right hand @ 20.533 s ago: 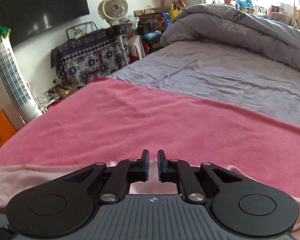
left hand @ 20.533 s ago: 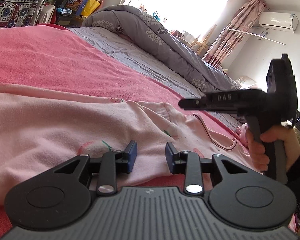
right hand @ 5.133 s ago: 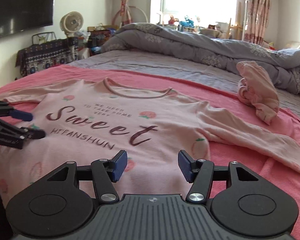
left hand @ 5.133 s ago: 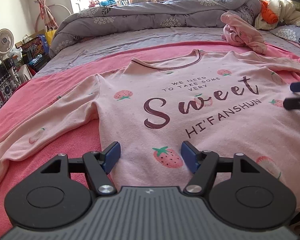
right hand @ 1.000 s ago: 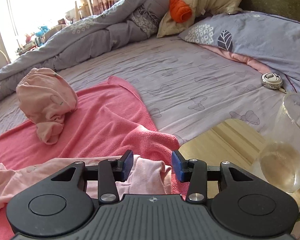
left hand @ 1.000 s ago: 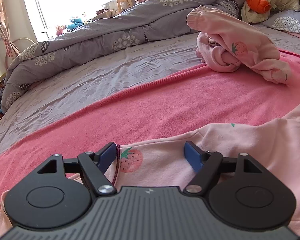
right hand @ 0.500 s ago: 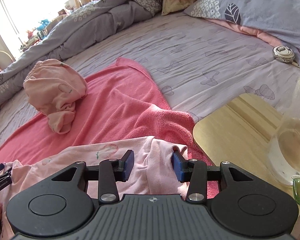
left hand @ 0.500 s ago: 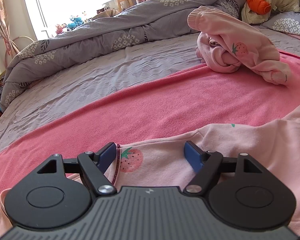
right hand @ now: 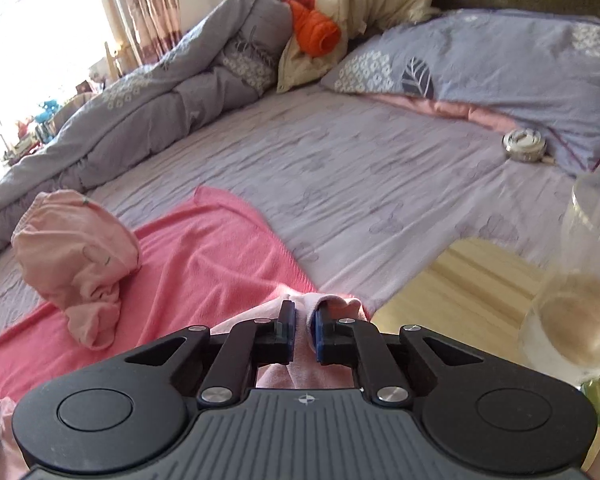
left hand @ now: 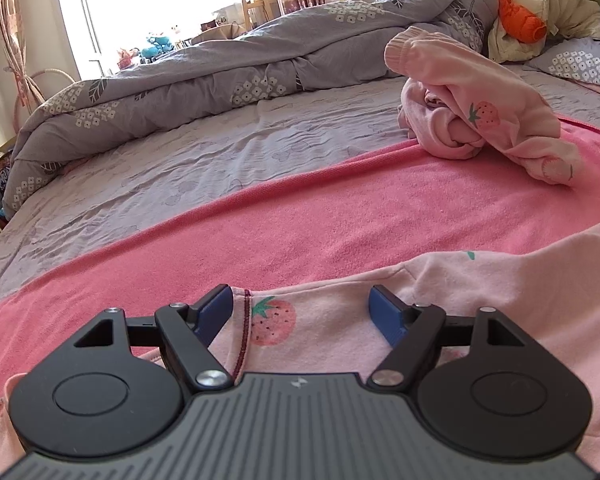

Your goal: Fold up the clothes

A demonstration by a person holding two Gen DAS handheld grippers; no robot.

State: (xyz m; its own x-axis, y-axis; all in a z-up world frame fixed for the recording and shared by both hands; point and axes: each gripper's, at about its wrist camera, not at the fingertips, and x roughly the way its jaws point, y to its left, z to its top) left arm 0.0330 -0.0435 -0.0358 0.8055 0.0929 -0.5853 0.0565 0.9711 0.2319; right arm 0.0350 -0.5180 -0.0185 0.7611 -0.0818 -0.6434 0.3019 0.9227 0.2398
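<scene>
Pink shirt [left hand: 340, 320] between wide-apart left tongs [left hand: 300, 312], sleeve cuff [right hand: 304, 304] pinched – right tongs [right hand: 303, 334] just closed on it

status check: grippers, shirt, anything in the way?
Right gripper just closed, pinching a fold of the pink shirt. Left gripper open over the shirt near its collar. Glass jug on the wooden tray, close to the right gripper.

Grey duvet [left hand: 204, 80], glass jug [right hand: 576, 304] on wood tray [right hand: 460, 292]
</scene>
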